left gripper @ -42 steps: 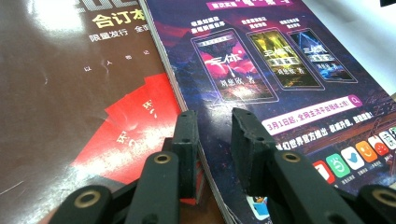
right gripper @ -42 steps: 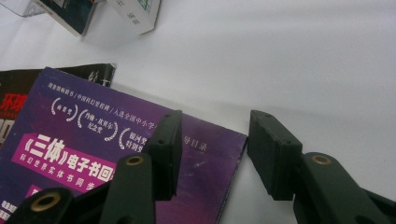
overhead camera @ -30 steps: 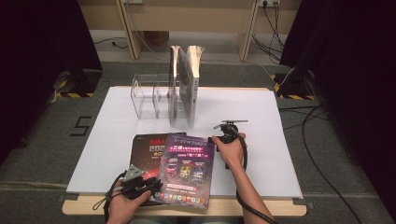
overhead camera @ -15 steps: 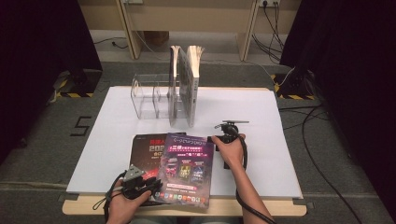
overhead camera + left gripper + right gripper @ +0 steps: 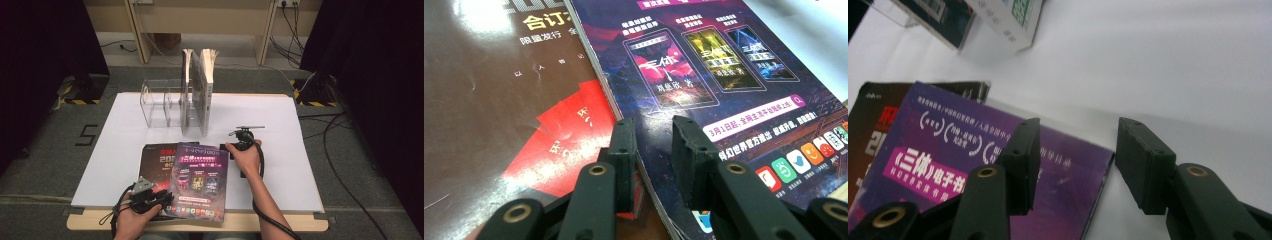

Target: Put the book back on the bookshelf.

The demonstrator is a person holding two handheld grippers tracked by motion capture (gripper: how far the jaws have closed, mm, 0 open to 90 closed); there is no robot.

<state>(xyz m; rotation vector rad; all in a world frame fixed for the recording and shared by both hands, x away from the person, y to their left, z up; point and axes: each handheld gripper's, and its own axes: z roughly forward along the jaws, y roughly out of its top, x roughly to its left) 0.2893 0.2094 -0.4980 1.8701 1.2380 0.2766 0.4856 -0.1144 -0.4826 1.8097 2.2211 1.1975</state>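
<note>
My right hand-held gripper (image 5: 231,148) has just been opening and now straddles the purple magazine's (image 5: 198,181) corner at frame centre without pressing. My left hand-held gripper (image 5: 159,196) stands half apart over its lower-left edge. Next I should probably close and lift it toward the rack (image 5: 161,102).

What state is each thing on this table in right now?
Purple magazine: flat, overlapping the dark one.
Dark magazine: flat, partly covered.
Rack: upright, left slots empty.
Books: standing upright in the rack.
Left gripper: fingers astride the purple magazine's edge, a gap between them.
Right gripper: just opened wide, fingers astride the purple magazine's corner.
</note>
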